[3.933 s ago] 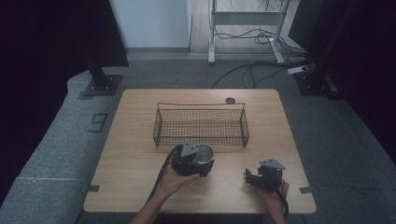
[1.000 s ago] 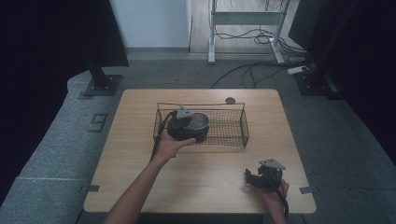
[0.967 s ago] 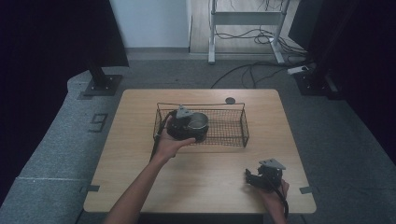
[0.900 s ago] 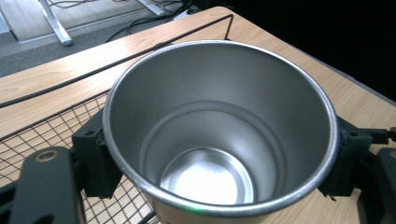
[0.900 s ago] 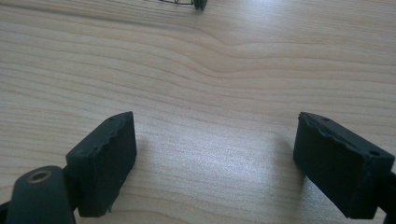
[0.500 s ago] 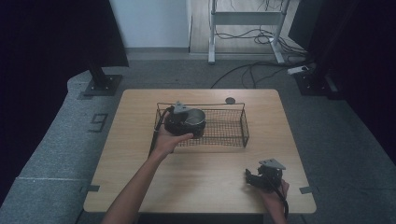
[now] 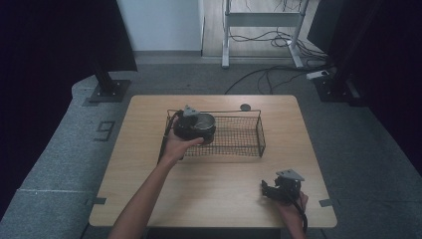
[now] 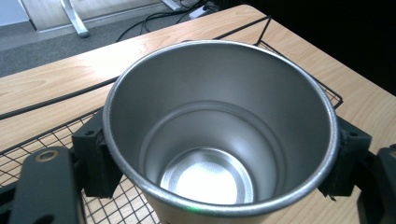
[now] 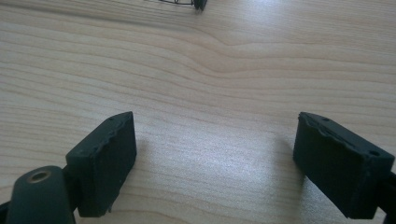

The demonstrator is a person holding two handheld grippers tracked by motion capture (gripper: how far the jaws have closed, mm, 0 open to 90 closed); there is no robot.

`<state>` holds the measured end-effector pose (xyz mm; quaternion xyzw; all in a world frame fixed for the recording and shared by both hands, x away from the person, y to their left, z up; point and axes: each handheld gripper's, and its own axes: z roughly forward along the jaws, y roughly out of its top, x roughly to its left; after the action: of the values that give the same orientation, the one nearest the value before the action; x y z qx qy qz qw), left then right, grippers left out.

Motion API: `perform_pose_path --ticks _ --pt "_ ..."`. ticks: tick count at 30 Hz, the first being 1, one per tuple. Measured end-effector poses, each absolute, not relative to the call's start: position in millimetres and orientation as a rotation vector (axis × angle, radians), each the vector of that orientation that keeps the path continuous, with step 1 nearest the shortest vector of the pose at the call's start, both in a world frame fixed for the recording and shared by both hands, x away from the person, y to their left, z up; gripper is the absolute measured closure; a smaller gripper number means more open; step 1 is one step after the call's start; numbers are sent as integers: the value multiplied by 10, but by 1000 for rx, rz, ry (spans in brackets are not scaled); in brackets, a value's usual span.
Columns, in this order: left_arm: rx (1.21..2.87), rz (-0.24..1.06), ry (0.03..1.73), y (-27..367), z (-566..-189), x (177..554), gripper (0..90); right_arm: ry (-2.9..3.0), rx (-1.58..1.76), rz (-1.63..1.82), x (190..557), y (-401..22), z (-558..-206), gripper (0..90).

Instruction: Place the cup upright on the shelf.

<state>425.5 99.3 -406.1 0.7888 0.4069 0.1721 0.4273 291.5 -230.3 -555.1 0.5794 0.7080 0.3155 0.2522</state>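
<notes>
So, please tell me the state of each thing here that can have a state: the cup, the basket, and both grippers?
Metal cup: upright, empty, clamped between the jaws at the basket's left end.
Wire basket: upright on the table, top open.
Left gripper: shut on the metal cup.
Right gripper: open, holding nothing, low over the table.

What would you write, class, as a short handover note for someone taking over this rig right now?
Left tool: shut on the steel cup, held upright and empty above the left end of the wire basket.
Right tool: open, holding nothing, low over the wooden table near its front right corner.
Done: cup carried to the basket.
Left: probably lower the cup onto the basket floor, open the left tool, draw it back.
</notes>
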Motion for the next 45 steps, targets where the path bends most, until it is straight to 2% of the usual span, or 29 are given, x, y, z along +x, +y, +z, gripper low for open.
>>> perform_pose_path --ticks 28,45 --pt "1961 408 1128 1011 -4356 4611 191 1926 1576 858 2914 -2304 -5551 133" --pt "2022 384 1186 904 -4573 4721 190 1926 1576 858 2914 -2304 -5551 133"
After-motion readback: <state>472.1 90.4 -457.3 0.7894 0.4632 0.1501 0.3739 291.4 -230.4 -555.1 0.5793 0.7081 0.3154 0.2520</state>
